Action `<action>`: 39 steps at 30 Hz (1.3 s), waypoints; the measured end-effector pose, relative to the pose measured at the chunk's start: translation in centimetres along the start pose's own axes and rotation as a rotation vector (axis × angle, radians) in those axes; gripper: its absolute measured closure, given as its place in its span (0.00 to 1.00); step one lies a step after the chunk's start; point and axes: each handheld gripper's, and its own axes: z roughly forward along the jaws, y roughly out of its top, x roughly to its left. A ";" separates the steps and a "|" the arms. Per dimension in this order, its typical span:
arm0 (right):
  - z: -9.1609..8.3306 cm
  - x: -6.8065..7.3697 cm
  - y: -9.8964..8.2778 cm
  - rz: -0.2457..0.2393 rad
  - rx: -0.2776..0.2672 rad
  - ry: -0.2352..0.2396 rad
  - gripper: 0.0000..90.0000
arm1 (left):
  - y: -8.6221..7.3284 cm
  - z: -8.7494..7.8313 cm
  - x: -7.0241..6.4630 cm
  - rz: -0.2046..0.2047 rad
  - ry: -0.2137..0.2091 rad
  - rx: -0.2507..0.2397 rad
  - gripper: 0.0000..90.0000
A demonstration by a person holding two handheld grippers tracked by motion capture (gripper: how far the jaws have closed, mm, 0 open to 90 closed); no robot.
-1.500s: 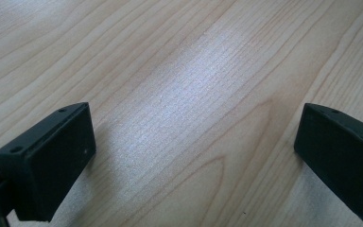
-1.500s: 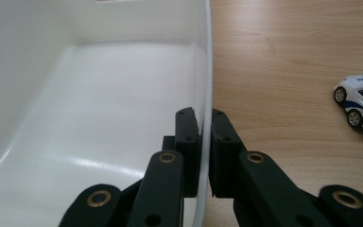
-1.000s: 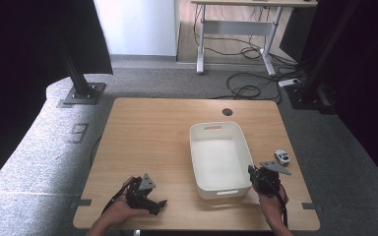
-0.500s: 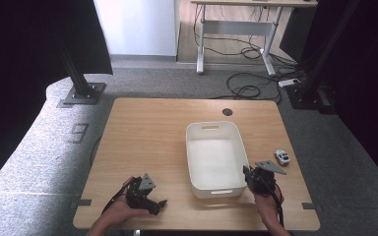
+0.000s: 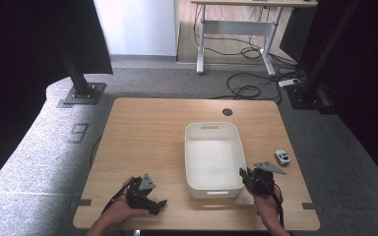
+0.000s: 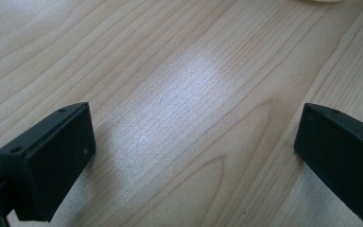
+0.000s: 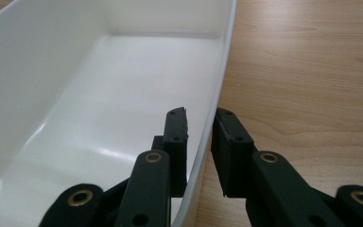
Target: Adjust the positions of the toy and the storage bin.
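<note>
Shifted since the earlier high-view frames: the white bin (image 5: 212,157) now sits slightly further toward the left of the tabletop (image 5: 147,142), leaving a wider gap to the small toy car (image 5: 282,157) at the right edge. Both hands appear in the same places as before.

Right hand-held gripper (image 7: 199,137): its jaws straddle the bin's right wall near the near corner, one inside the bin and one outside. The jaws have just been opening; a narrow gap shows between the outer pad and the wall, so the rim is between them but not pinched. In the high view this hand-held gripper (image 5: 248,175) stands at the bin's near right corner.

Left hand-held gripper (image 6: 194,142): jaws wide apart over bare wood, nothing between them. In the high view it (image 5: 152,202) rests near the front left edge, well apart from the bin.

Bin interior: empty, standing upright right of centre.
</note>
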 end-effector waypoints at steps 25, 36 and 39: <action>0.5 0.8 0.1 -0.015 0.000 0.125 0.73 | 0.0 0.0 0.0 0.000 0.000 0.000 0.00; 0.8 1.0 0.1 -0.035 0.002 0.148 0.63 | 0.0 0.0 0.0 -0.001 0.000 0.000 0.00; 0.8 1.0 0.1 -0.035 0.004 0.154 0.63 | 0.0 0.0 0.0 -0.001 0.000 0.000 0.00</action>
